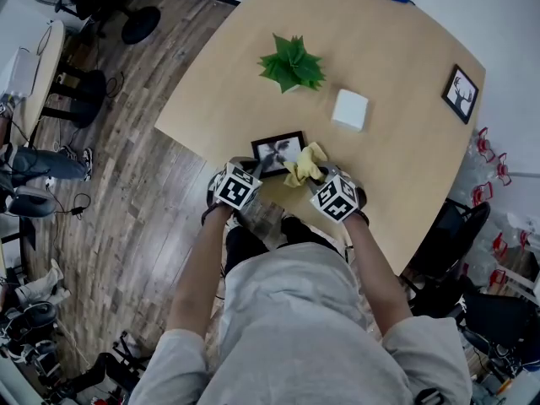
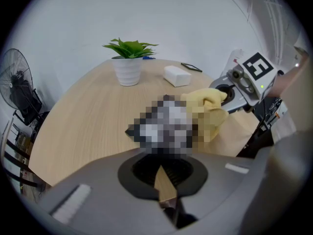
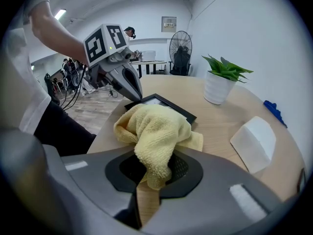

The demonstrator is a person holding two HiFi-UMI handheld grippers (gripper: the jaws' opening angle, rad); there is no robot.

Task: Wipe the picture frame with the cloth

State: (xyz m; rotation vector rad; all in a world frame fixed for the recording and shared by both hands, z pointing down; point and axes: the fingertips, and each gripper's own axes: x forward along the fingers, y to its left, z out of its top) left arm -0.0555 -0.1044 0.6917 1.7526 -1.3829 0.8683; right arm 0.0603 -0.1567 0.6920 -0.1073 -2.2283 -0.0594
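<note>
step: wiping | left gripper point(image 1: 258, 170) pinching picture frame point(image 1: 278, 148) at 7 o'clock corner | right gripper point(image 1: 317, 174) pinching cloth point(image 1: 305, 163) on 3 o'clock edge | next: probably sweep toward 9 o'clock

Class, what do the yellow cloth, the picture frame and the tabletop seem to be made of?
The cloth: soft looped terry or microfibre, nubby pile. The picture frame: smooth matt black, wood or plastic, unclear. The tabletop: pale wood grain, perhaps laminate.
</note>
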